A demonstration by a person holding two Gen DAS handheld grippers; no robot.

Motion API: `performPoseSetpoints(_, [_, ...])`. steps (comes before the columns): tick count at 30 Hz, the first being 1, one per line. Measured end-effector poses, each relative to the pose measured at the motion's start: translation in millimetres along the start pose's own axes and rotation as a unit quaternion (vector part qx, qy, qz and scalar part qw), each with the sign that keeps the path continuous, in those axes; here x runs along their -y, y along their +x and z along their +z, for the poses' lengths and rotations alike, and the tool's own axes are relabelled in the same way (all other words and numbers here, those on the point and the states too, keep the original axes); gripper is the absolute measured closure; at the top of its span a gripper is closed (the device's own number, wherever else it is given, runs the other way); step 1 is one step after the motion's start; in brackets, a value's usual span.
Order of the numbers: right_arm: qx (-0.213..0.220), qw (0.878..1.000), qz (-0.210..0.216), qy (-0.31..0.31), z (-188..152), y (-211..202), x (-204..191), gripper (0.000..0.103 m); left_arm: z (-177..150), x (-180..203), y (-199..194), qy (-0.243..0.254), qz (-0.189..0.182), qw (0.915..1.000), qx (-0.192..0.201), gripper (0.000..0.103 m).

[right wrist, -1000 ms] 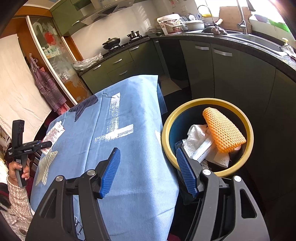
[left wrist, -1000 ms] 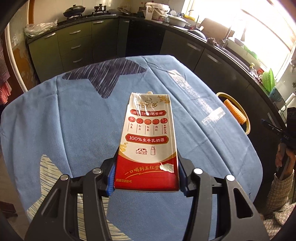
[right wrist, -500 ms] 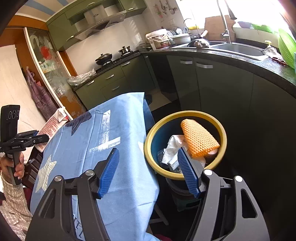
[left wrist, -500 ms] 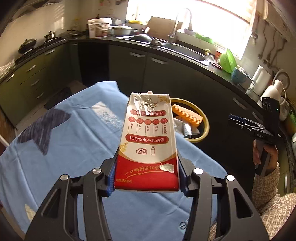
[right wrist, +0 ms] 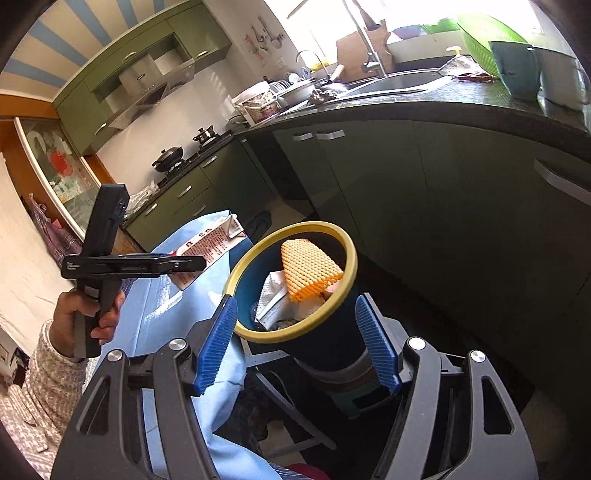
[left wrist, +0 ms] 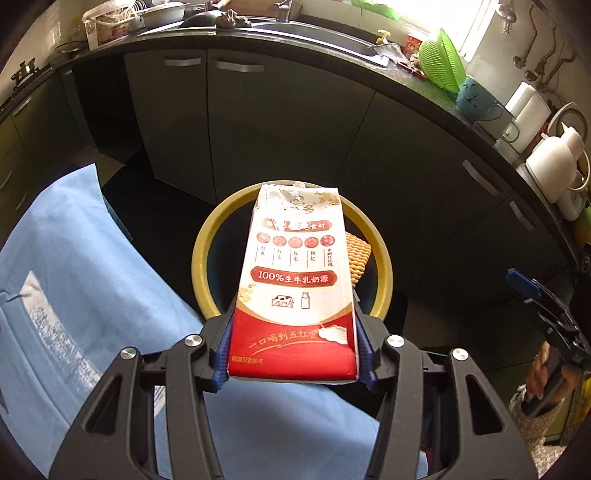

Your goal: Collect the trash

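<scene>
My left gripper [left wrist: 293, 350] is shut on a red and white milk carton [left wrist: 295, 280] and holds it over the near rim of the yellow-rimmed trash bin [left wrist: 199, 254]. The carton [right wrist: 210, 247] also shows in the right wrist view, held by the left gripper [right wrist: 184, 264] just left of the bin [right wrist: 295, 328]. The bin holds an orange foam net [right wrist: 306, 269] and white paper [right wrist: 275, 295]. My right gripper [right wrist: 299, 350] is open and empty, low in front of the bin.
The table with a blue cloth [left wrist: 74, 277] lies left of the bin. Dark green kitchen cabinets [left wrist: 280, 122] and a black counter with a sink [left wrist: 325, 33], kettles and a green colander stand behind the bin.
My left gripper has swung right with the carton, from over the table to over the bin. My right gripper has dropped lower and closer to the bin.
</scene>
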State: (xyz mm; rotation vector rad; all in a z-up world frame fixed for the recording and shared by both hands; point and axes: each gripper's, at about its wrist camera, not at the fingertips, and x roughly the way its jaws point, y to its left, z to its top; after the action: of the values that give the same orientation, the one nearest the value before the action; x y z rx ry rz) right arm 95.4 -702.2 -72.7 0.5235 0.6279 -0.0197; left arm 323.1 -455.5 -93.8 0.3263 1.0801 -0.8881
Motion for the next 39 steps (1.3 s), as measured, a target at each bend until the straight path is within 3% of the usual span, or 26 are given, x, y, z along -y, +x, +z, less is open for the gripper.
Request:
performPoseSetpoints(8, [0.007, 1.0, -0.002, 0.019, -4, -6, 20, 0.037, 23, -8, 49, -0.021, 0.032, 0.999, -0.022, 0.052])
performPoseSetpoints(11, [0.002, 1.0, -0.003, 0.018, -5, -6, 19, 0.037, 24, -19, 66, -0.036, 0.048, 0.9974, -0.041, 0.027])
performPoseSetpoints(13, [0.003, 1.0, -0.001, 0.015, -5, -7, 16, 0.036, 19, -20, 63, -0.038, 0.043, 0.9976, -0.039, 0.027])
performPoseSetpoints(16, [0.005, 1.0, -0.001, 0.011, -3, -9, 11, 0.036, 10, -16, 35, -0.044, 0.01, 0.9988, -0.018, 0.026])
performPoseSetpoints(19, [0.007, 1.0, 0.005, 0.007, 0, -8, 6, 0.035, -6, -7, -15, -0.036, -0.005, 0.9988, 0.032, 0.023])
performPoseSetpoints(21, [0.005, 1.0, 0.009, -0.001, 0, -7, 0, 0.035, -25, -3, -59, -0.029, 0.0, 0.9961, 0.083, 0.009])
performPoseSetpoints(22, [0.002, 1.0, 0.012, -0.006, -1, -7, -4, 0.035, -38, -1, -81, -0.025, 0.005, 0.9933, 0.113, 0.007])
performPoseSetpoints(27, [-0.009, 0.999, 0.028, -0.033, -6, -6, -30, 0.03, -117, 4, -177, -0.019, 0.076, 0.9712, 0.225, 0.007])
performPoseSetpoints(31, [-0.018, 0.997, 0.031, -0.063, -15, -6, -54, 0.03, -199, 7, -236, -0.044, 0.193, 0.9393, 0.28, 0.007])
performPoseSetpoints(34, [-0.016, 0.995, 0.04, -0.087, -23, -11, -77, 0.027, -257, 3, -272, -0.078, 0.273, 0.9106, 0.3, 0.007])
performPoseSetpoints(36, [-0.011, 0.993, 0.047, -0.104, -28, -17, -94, 0.024, -289, 2, -290, -0.112, 0.306, 0.8941, 0.308, 0.007])
performPoseSetpoints(39, [-0.005, 0.989, 0.055, -0.136, -38, -28, -120, 0.019, -328, -8, -307, -0.166, 0.335, 0.8786, 0.297, 0.007])
